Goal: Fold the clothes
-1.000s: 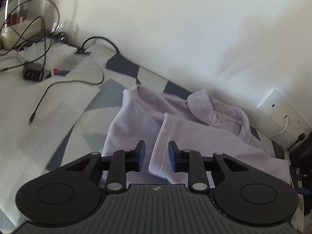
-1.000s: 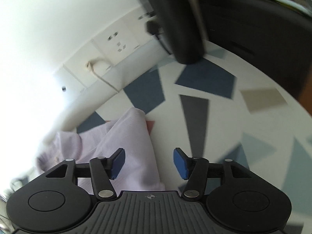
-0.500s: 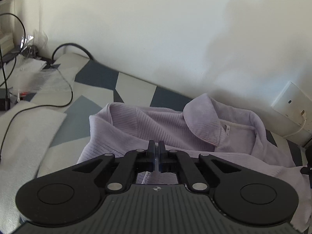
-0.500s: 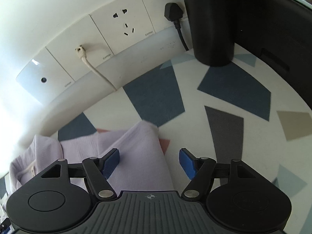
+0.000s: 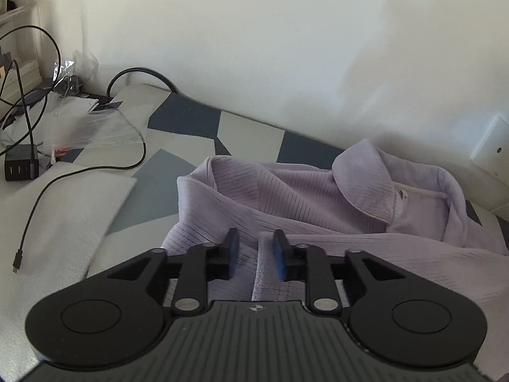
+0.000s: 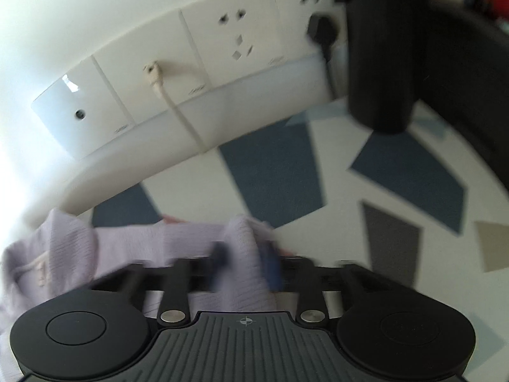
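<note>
Both tongs are opening over the lilac top [image 5: 286,197], seemingly unclamped, wall sockets [image 6: 197,73] close behind.

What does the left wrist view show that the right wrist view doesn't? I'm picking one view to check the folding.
Only the left wrist view: the collar, a black charger and its cables. Only the right wrist view: the sockets, a black plug and a dark post. Both: the lilac top on the patterned cover, with a fold between each opening tool, left and right.
</note>
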